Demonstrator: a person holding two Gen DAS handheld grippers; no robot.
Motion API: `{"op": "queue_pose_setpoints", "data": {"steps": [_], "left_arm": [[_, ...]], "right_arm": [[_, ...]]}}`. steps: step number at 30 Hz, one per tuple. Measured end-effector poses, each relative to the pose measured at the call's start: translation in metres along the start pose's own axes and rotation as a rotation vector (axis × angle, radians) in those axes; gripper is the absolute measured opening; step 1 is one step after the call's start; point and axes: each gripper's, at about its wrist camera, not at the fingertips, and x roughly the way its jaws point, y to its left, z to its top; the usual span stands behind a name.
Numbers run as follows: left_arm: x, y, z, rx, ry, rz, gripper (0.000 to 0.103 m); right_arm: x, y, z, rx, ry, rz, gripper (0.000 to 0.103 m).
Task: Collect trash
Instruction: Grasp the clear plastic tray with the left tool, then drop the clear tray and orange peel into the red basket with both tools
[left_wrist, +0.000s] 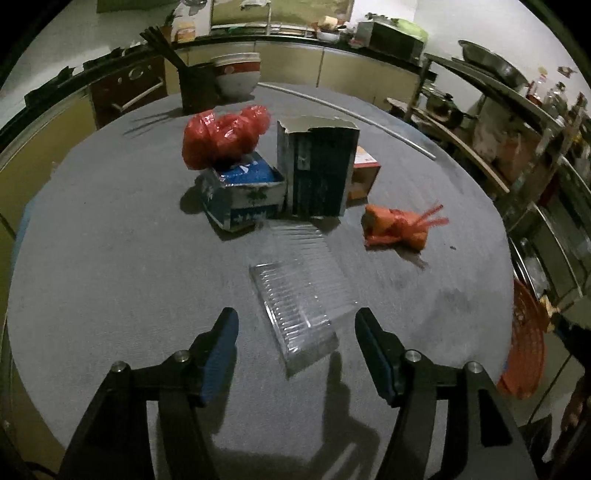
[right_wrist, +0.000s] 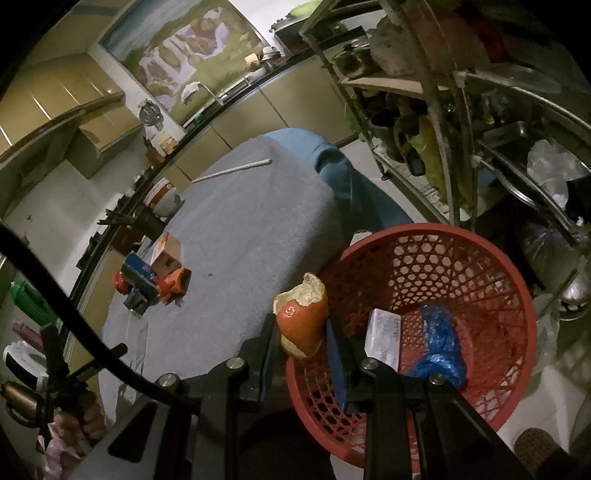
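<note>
Grippers at the trash table

Left gripper spread wide above the clear plastic tray, pads off it. Right gripper clamped on an orange peel, just beside the red basket rim. Beyond the tray on the grey table: blue carton, tall dark carton, red bag, orange net wrapper. Inside the basket: blue bag, white packet.

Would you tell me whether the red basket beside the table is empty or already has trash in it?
Not empty. The right wrist view shows a white packet and a crumpled blue bag lying inside the red basket.
</note>
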Motion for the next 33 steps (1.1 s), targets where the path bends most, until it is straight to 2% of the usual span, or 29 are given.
{"op": "queue_pose_setpoints", "data": {"steps": [3, 5, 6, 7, 9, 12, 17, 19, 26, 31, 33], "left_arm": [[0.011, -0.008, 0.009, 0.000, 0.011, 0.015, 0.066], [0.020, -0.011, 0.011, -0.010, 0.021, -0.005, 0.044], [0.024, -0.010, 0.010, -0.024, 0.038, -0.025, 0.028], [0.027, -0.008, 0.010, -0.043, 0.050, -0.035, 0.016], [0.031, -0.003, 0.007, -0.074, 0.060, -0.054, 0.006], [0.024, 0.000, 0.003, -0.077, 0.025, -0.067, 0.005], [0.001, -0.015, 0.001, 0.007, -0.019, -0.086, 0.003], [-0.011, -0.031, 0.000, 0.054, -0.039, -0.118, 0.003], [-0.039, -0.126, -0.002, 0.274, -0.072, -0.296, 0.003], [-0.042, -0.212, -0.007, 0.414, -0.033, -0.476, 0.003], [-0.041, -0.237, -0.010, 0.452, -0.018, -0.527, 0.003]], "right_arm": [[0.002, 0.004, -0.001, -0.007, 0.002, 0.006, 0.028], [0.000, 0.004, -0.001, -0.010, -0.003, 0.006, 0.028], [-0.001, 0.004, -0.001, -0.011, -0.005, 0.004, 0.028], [-0.002, 0.002, -0.001, -0.008, -0.009, 0.003, 0.028], [-0.004, -0.003, -0.001, 0.003, -0.013, 0.002, 0.028], [-0.005, -0.010, 0.000, 0.018, -0.013, 0.000, 0.028], [-0.006, -0.014, 0.000, 0.021, -0.017, 0.007, 0.028], [-0.008, -0.014, 0.000, 0.021, -0.025, 0.009, 0.028], [-0.031, -0.025, 0.010, 0.041, -0.087, 0.002, 0.028], [-0.046, -0.038, 0.014, 0.058, -0.119, -0.011, 0.028], [-0.053, -0.045, 0.014, 0.073, -0.127, -0.019, 0.030]]}}
